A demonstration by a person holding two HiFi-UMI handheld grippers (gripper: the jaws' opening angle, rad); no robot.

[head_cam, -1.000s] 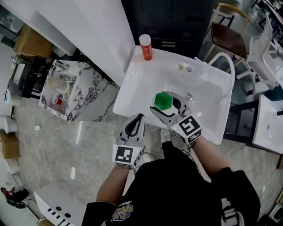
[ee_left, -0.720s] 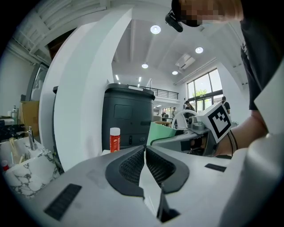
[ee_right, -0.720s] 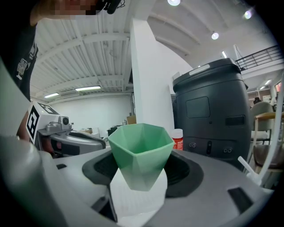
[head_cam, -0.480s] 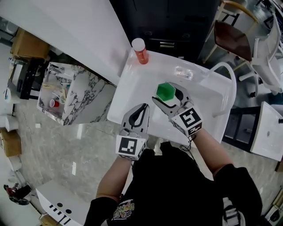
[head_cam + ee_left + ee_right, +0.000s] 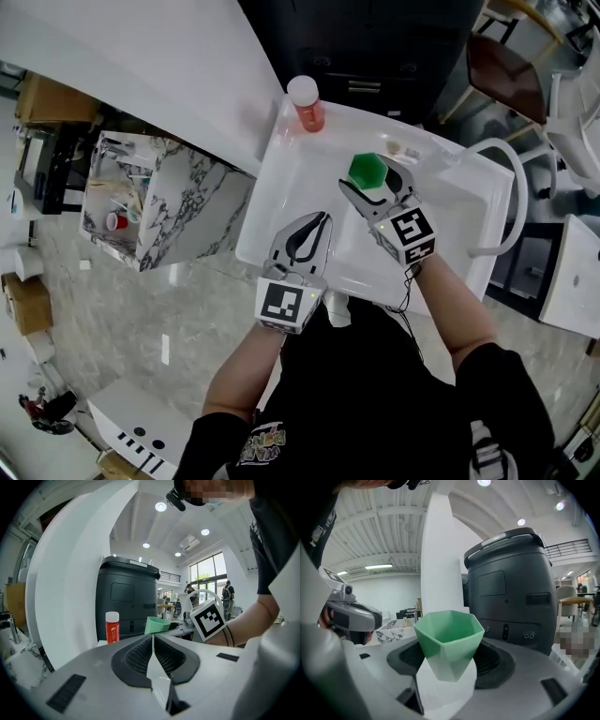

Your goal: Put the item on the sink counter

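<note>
A green faceted cup (image 5: 367, 171) (image 5: 449, 641) sits upright between the jaws of my right gripper (image 5: 374, 184) (image 5: 450, 665), which is shut on it above the white sink (image 5: 281, 178). The cup hangs over the basin's far part, near the back counter strip. My left gripper (image 5: 309, 234) (image 5: 153, 641) is shut and empty, over the sink's near edge. From the left gripper view the cup (image 5: 156, 625) and the right gripper's marker cube (image 5: 209, 619) show ahead.
A red bottle with a white cap (image 5: 307, 103) (image 5: 112, 626) stands on the sink's back left corner. A curved white faucet (image 5: 502, 187) arches at the right. A dark grey bin (image 5: 511, 597) stands behind the sink. A marble-patterned box (image 5: 155, 197) is on the floor at left.
My right gripper has carried the green cup farther from me, toward the back of the sink. My left gripper has moved forward over the sink's near edge.
</note>
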